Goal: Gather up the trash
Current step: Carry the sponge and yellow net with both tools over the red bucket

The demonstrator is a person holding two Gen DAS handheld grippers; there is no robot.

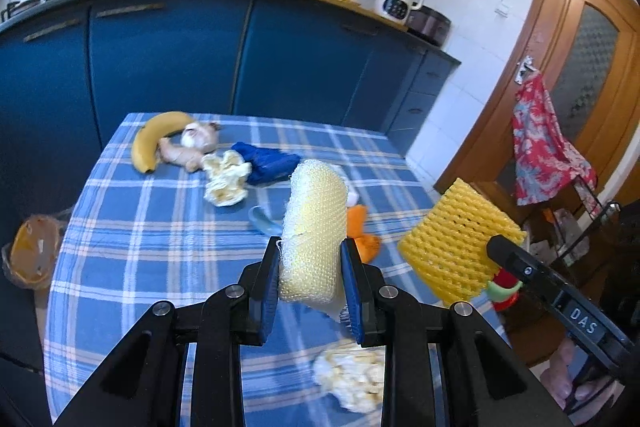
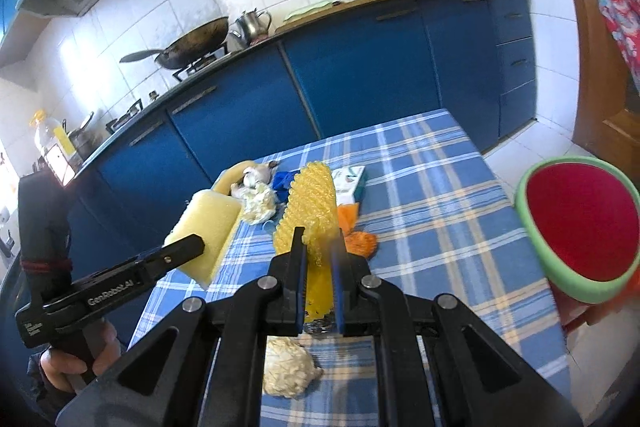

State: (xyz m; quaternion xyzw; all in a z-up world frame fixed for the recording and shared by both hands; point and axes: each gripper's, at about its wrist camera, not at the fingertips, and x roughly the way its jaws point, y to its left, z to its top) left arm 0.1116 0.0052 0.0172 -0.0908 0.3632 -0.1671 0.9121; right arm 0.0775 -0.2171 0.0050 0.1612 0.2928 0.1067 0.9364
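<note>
While two foam nets ride aloft, left gripper (image 1: 310, 269) jaws grasp pale net (image 1: 314, 227), right gripper (image 2: 320, 259) jaws yellow net (image 2: 310, 211); two crumpled tissues (image 1: 226, 177) on table (image 1: 140, 227).

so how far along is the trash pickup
Nothing visibly binned yet. In hand: the left tool grips a pale foam net, and the right tool grips a yellow foam net. Left on the table: two crumpled tissues, orange scraps and a blue wrapper.
</note>
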